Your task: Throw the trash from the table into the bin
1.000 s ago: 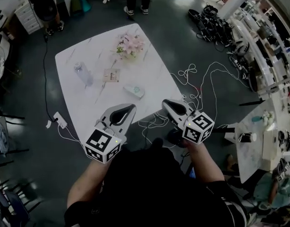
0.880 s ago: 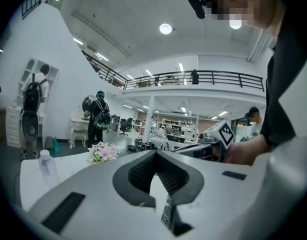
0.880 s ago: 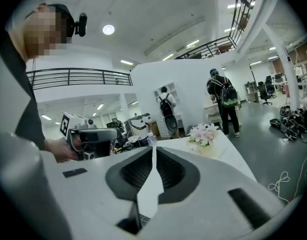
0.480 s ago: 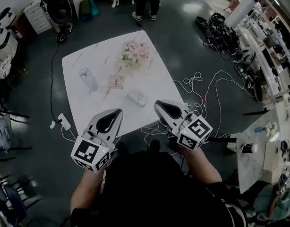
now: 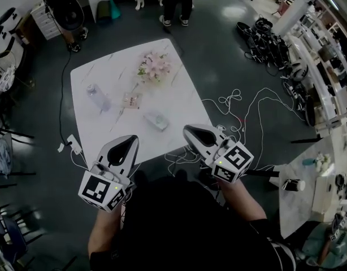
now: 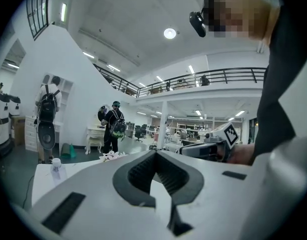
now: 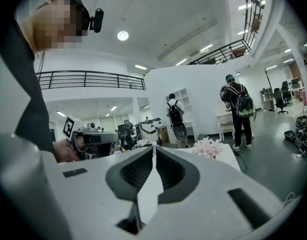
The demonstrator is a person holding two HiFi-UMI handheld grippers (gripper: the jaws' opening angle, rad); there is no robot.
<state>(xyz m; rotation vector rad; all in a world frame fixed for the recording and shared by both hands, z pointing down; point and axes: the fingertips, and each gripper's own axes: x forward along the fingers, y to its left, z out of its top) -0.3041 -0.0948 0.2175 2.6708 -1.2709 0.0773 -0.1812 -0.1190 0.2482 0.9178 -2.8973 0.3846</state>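
The clear plastic bottle (image 5: pixel 98 96) stands on the white surface (image 5: pixel 83 117) near its left edge. My left gripper (image 5: pixel 131 139) hangs over the near edge, jaws clenched tip to tip with nothing between them. A small printed card (image 5: pixel 130 100) lies just right of the bottle, and a pink flower bunch (image 5: pixel 153 66) sits beyond it. A pale packet (image 5: pixel 156 119) lies near the card. My right gripper (image 5: pixel 187 130) hangs over the near right corner, jaws clenched and empty. White cables (image 5: pixel 235 109) sprawl on the floor (image 5: pixel 235 55) at right.
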